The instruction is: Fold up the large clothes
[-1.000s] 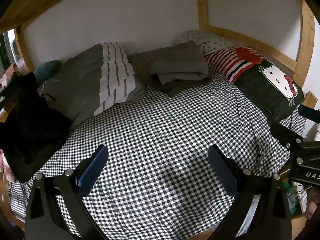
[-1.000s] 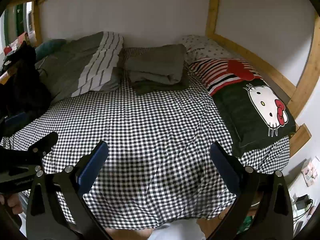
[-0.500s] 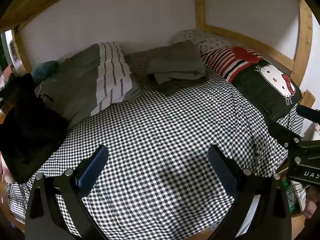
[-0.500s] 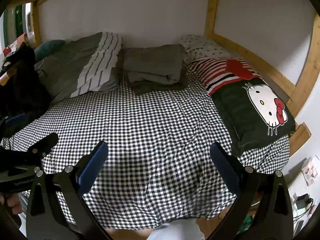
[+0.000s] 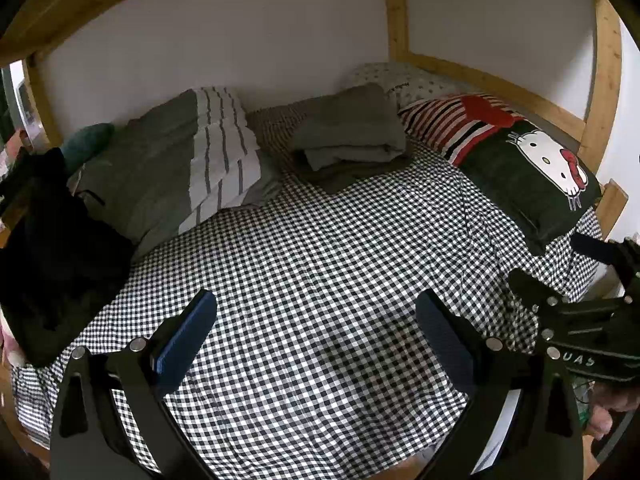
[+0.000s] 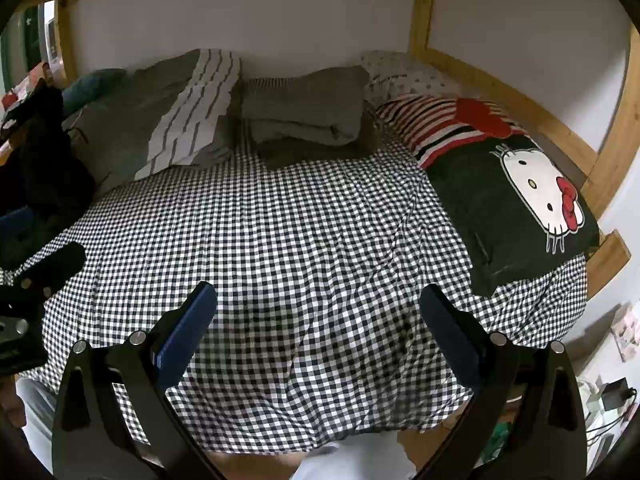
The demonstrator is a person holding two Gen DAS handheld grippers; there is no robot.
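Above the checked bed (image 5: pixel 320 280), both grippers (image 5: pixel 316 336) (image 6: pixel 318 332) spread apart, empty, folded grey clothes (image 5: pixel 348 132) well beyond them

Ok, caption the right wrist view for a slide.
Right gripper, jaws open and empty, above the checked bed sheet; folded grey clothes lie near the wall.

The black garment (image 5: pixel 48 264) at nine o'clock in the left wrist view is too dark to show folds or shape, and the frame edge cuts it off. The right gripper (image 5: pixel 592 320) at three o'clock is cropped, its far finger out of frame. Under the folded grey clothes (image 6: pixel 304 114) at twelve o'clock, a darker layer is mostly hidden. Items on the floor (image 6: pixel 612 396) at four o'clock are too small to identify.
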